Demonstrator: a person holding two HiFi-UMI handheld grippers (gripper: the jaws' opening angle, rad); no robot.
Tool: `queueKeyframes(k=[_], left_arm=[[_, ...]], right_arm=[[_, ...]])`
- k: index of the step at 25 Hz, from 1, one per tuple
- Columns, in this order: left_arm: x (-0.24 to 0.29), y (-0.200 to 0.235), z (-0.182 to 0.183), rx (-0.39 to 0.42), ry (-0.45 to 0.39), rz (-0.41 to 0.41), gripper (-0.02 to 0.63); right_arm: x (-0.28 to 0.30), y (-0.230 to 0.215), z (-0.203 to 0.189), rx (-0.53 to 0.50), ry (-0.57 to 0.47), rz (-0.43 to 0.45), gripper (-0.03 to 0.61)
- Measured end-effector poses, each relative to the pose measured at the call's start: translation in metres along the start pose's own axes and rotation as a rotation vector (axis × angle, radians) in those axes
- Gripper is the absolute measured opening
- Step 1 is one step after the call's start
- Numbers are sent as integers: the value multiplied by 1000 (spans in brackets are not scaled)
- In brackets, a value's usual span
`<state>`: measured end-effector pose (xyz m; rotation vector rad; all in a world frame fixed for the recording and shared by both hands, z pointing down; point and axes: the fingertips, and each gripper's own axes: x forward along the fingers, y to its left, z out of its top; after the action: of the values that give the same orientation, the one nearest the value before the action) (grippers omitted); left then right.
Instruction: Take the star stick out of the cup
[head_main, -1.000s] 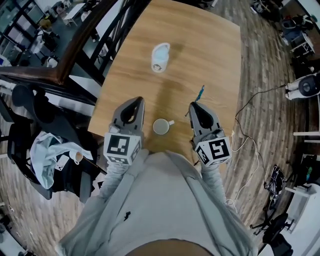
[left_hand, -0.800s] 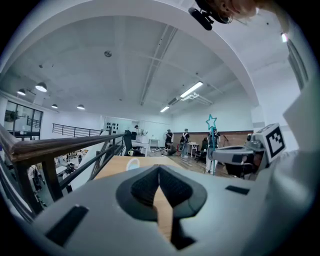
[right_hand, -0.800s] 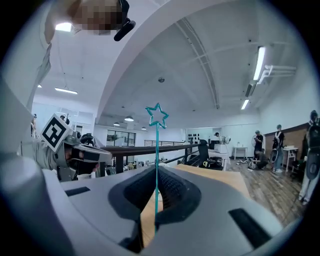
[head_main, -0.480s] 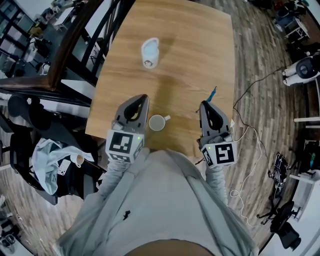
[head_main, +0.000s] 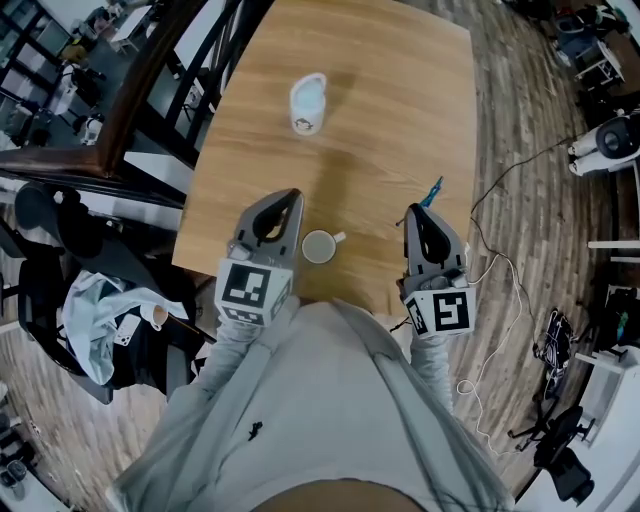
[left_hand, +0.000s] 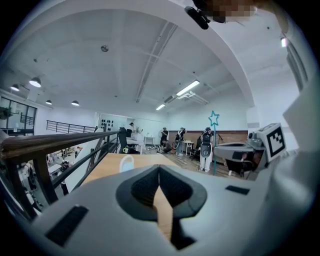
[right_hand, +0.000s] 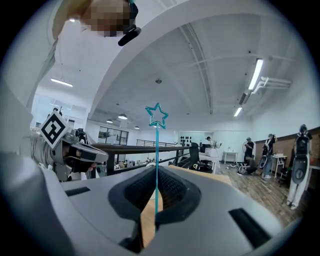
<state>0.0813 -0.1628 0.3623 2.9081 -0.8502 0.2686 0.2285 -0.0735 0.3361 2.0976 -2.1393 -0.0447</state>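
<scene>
- The small white ceramic cup (head_main: 319, 246) with a side handle stands near the front edge of the light wooden desk (head_main: 400, 100); nothing pokes out of its mouth.
- The thin teal stick topped with an outlined star (right_hand: 157, 115) is out of the cup and well off to the cup's right, held upright above the desk.
- The right tool (head_main: 413, 212), right of the cup, is pressed together on the stick's lower shaft; the star rises clear above its tips.
- The left tool (head_main: 288, 200) hangs just left of the cup, its pads pressed together with nothing between them.
- A white vessel with a dark print (head_main: 308, 103) sits well beyond the cup, farther up the desk.
</scene>
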Motion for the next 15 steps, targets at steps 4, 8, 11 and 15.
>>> queueKeyframes(k=[4,8,11,15], left_arm=[[-1,6,-1,-4,-1,10,20],[-3,11,-2,-9,0,21,20],[-5,14,-3,-12,1,29,20],[-7,19,-4,-15,2,36,20]], right_arm=[[6,4,-1,2,-1,6,23],[10,6,1,6,-6,9,23],[11,9,2,7,-7,14,23],[15,12,1,14,-7,20,23]])
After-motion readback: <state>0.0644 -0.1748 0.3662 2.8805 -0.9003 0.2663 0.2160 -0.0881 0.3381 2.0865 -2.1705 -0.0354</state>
